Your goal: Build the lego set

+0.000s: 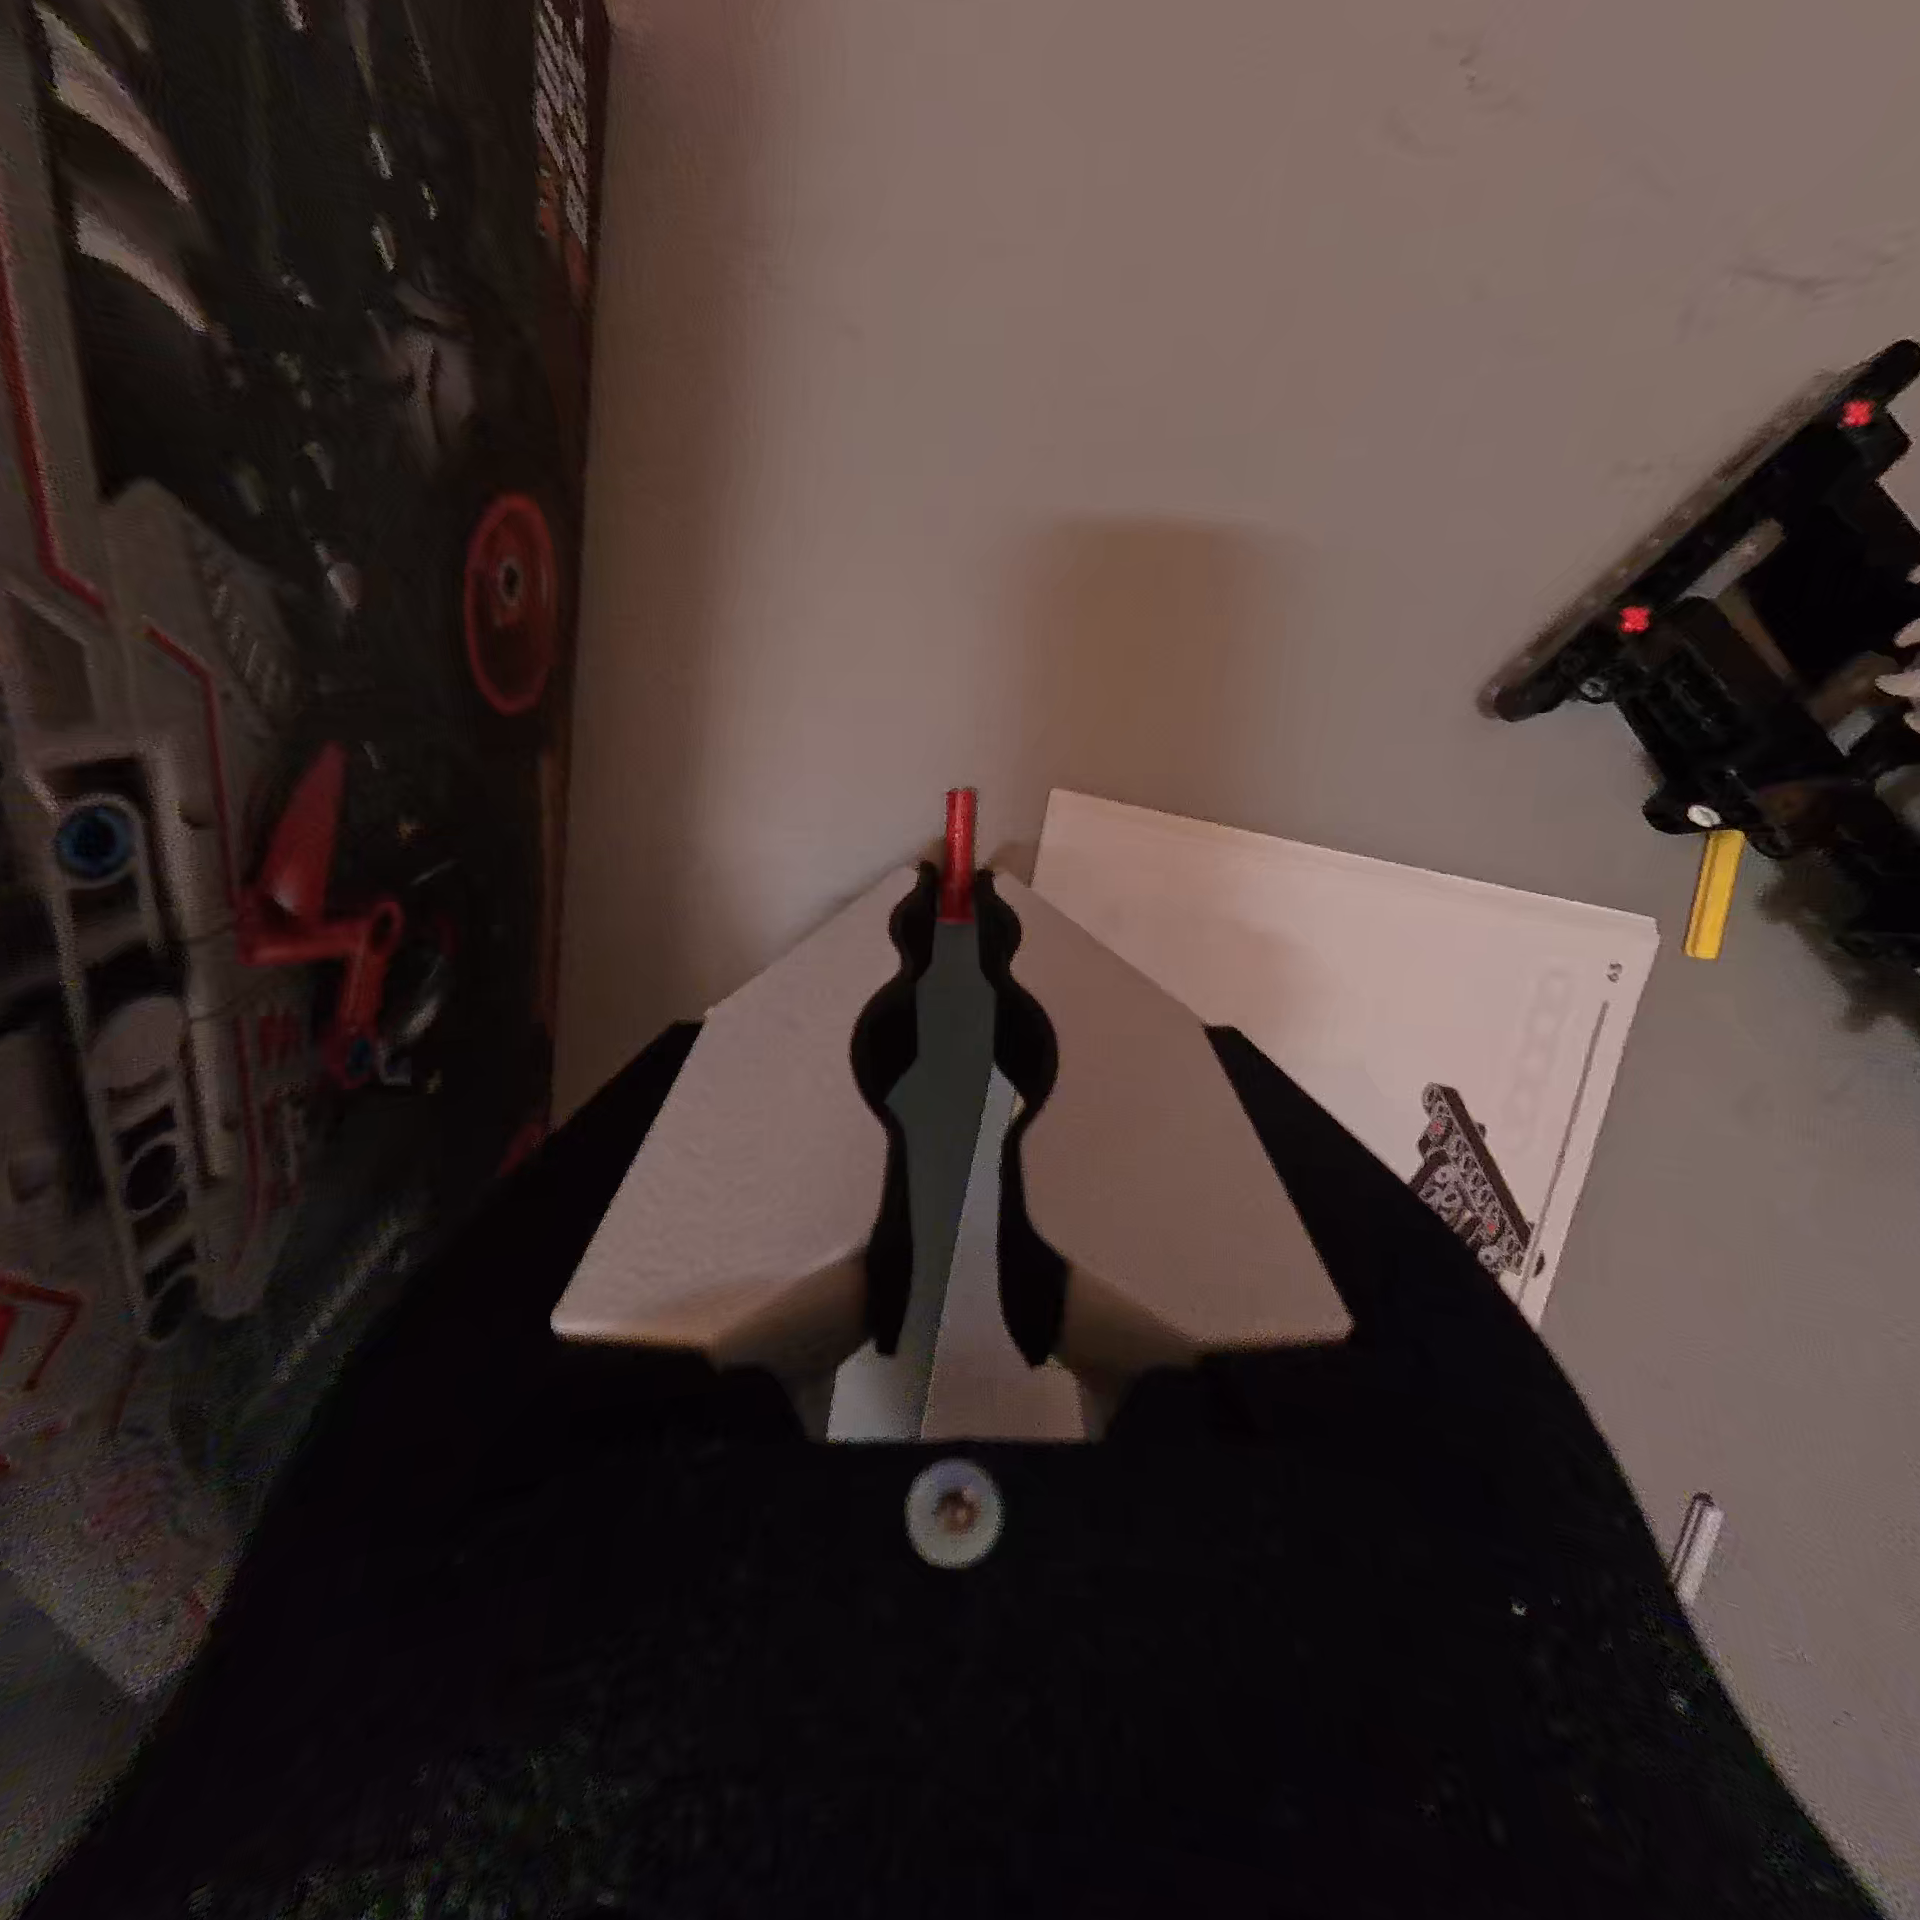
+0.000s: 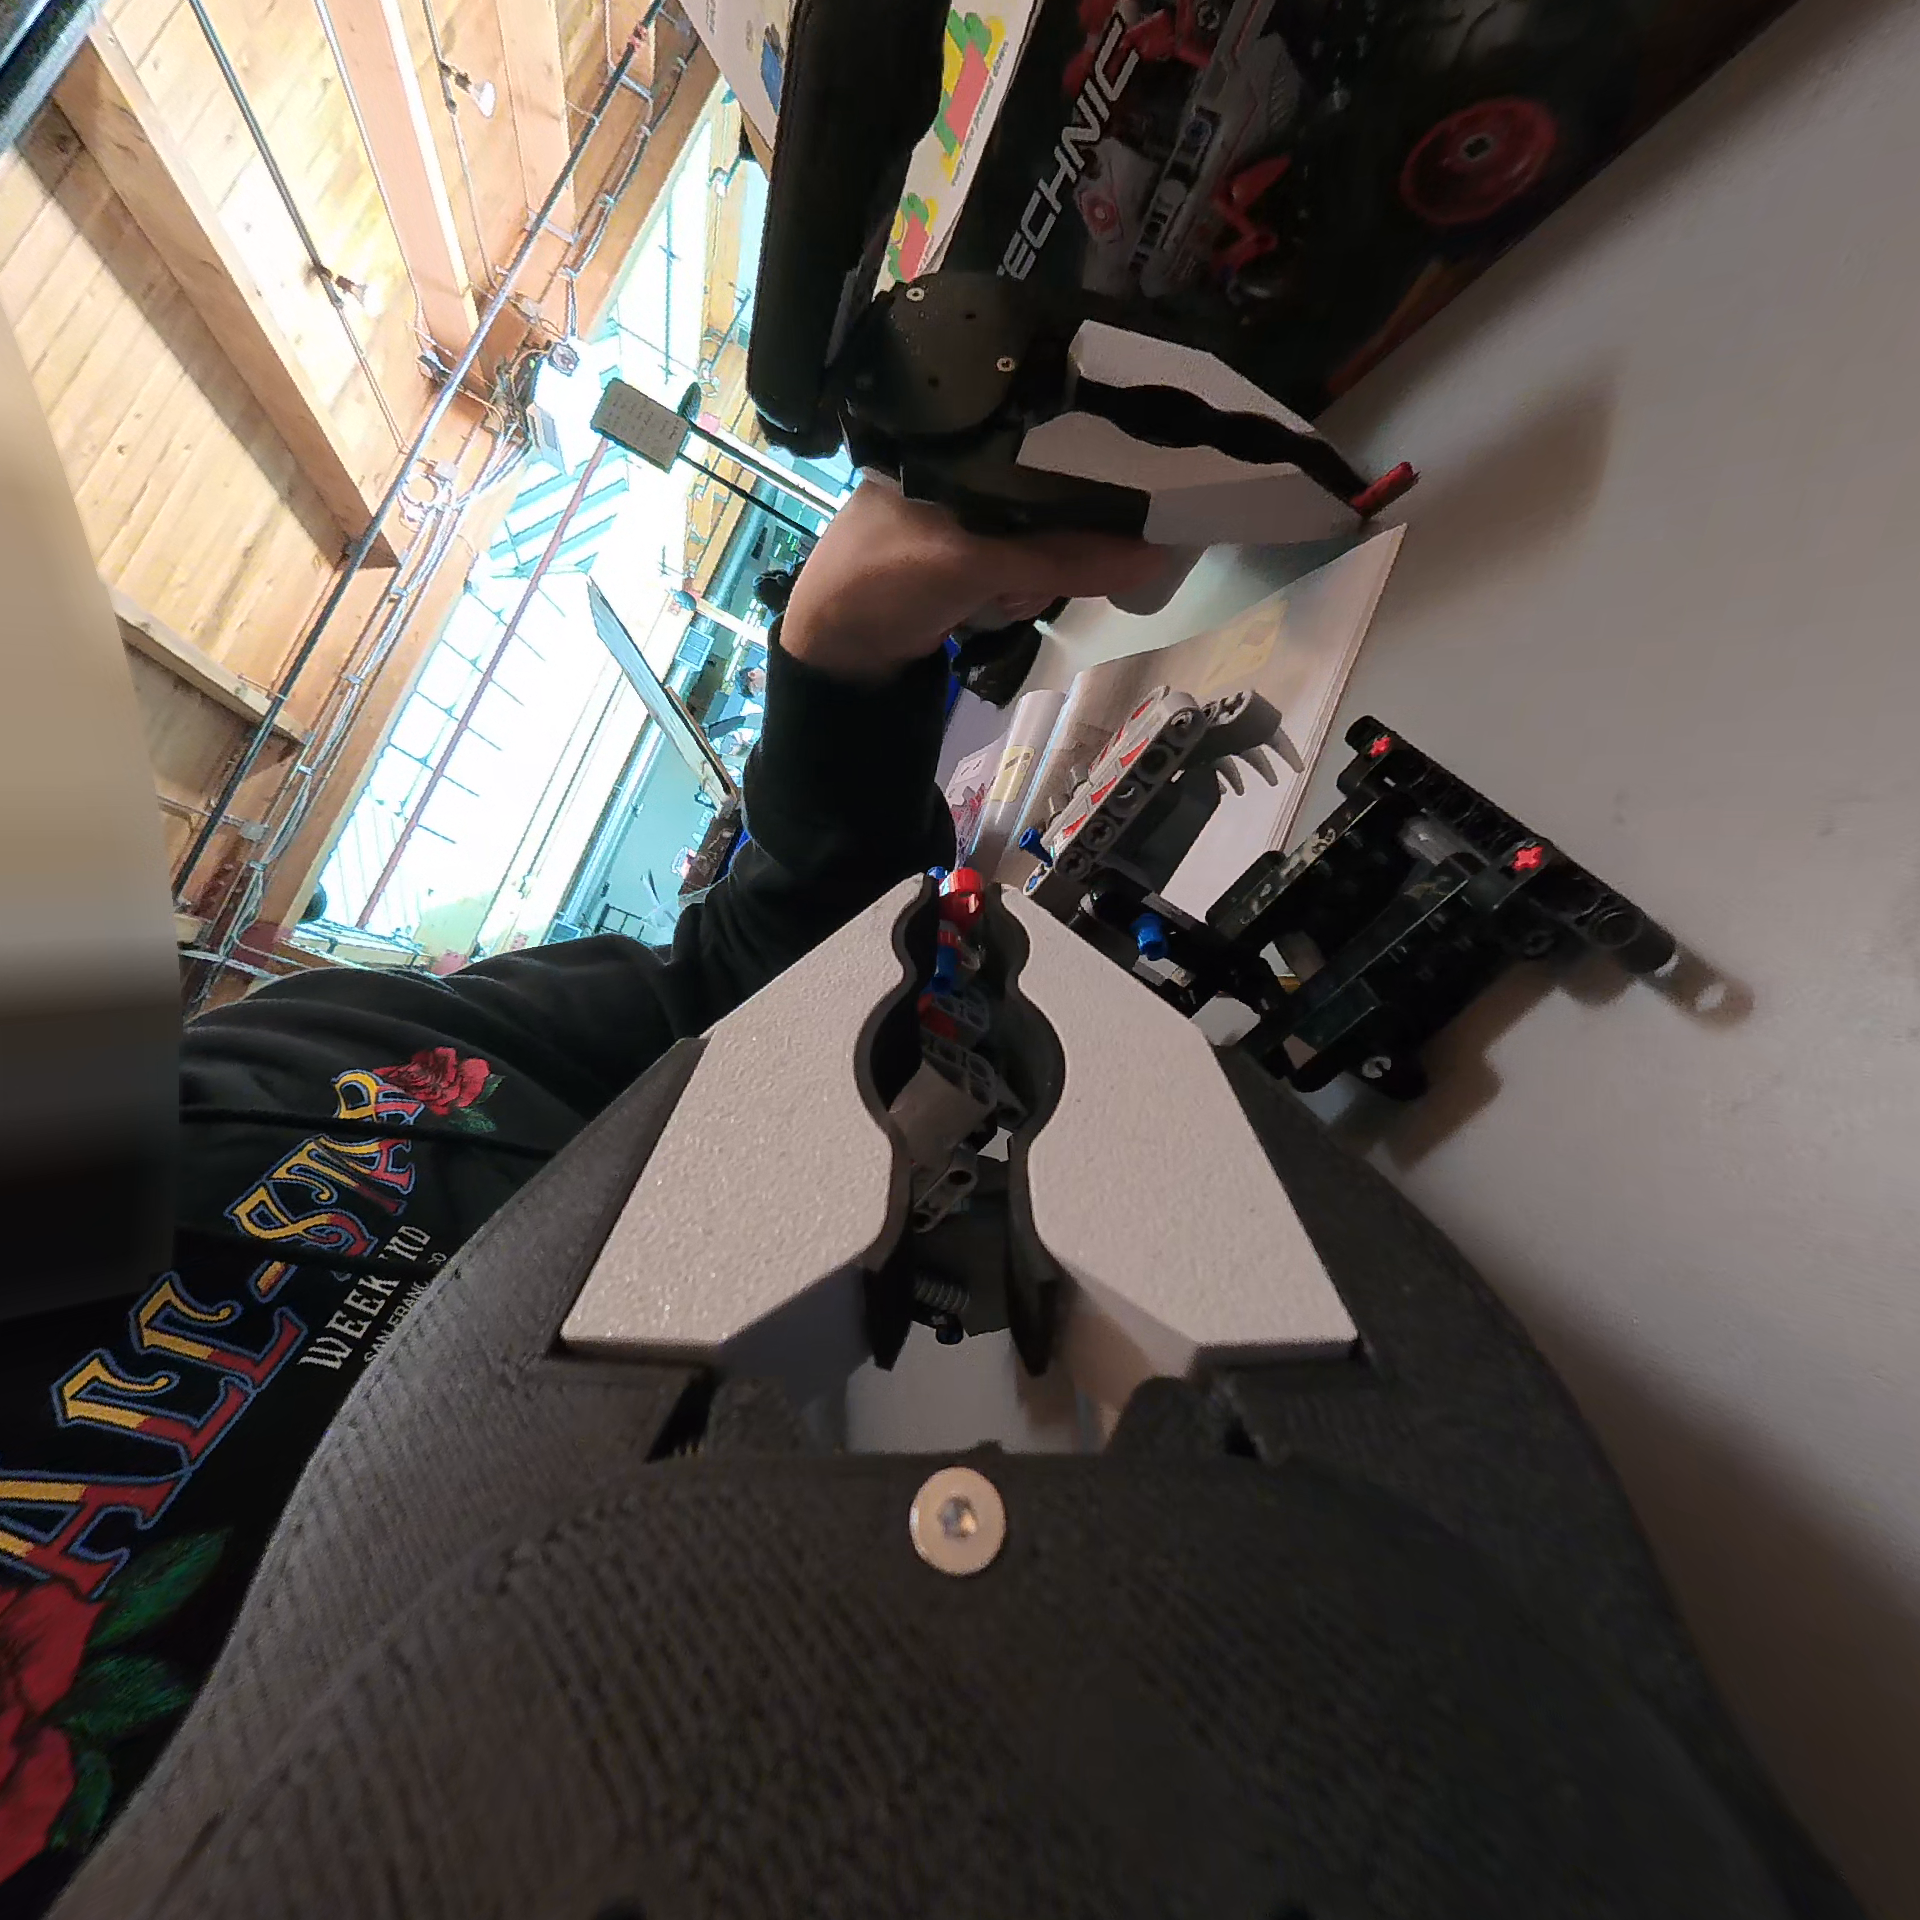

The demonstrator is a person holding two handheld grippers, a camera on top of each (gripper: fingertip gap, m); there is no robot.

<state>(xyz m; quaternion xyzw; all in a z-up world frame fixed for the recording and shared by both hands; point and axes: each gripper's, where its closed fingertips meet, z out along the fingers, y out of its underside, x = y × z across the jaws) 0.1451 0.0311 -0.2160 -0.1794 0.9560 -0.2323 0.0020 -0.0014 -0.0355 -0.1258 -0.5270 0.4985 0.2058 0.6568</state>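
My left gripper (image 1: 958, 883) is shut on a short red axle (image 1: 958, 831) that sticks out past its tips, held above the white table. It also shows in the right wrist view (image 2: 1361, 499) with the red axle (image 2: 1387, 483) in its tips. My right gripper (image 2: 961, 914) is shut on a grey beam section (image 2: 940, 1101) with red and blue pins. This seems to join the black frame of the partly built model (image 2: 1434, 914), which lies against the table. The model (image 1: 1745, 644) is at the right of the left wrist view, with a yellow axle (image 1: 1712, 894) sticking out.
An open instruction booklet (image 1: 1351, 1018) lies on the table under the left gripper; it also shows in the right wrist view (image 2: 1247, 644). The set's box (image 1: 260, 623) stands along the left side. A small pale part (image 1: 1699, 1558) lies near the booklet. A person's hand (image 2: 914, 582) holds the left gripper. Left tips to right tips: about 20 centimeters.
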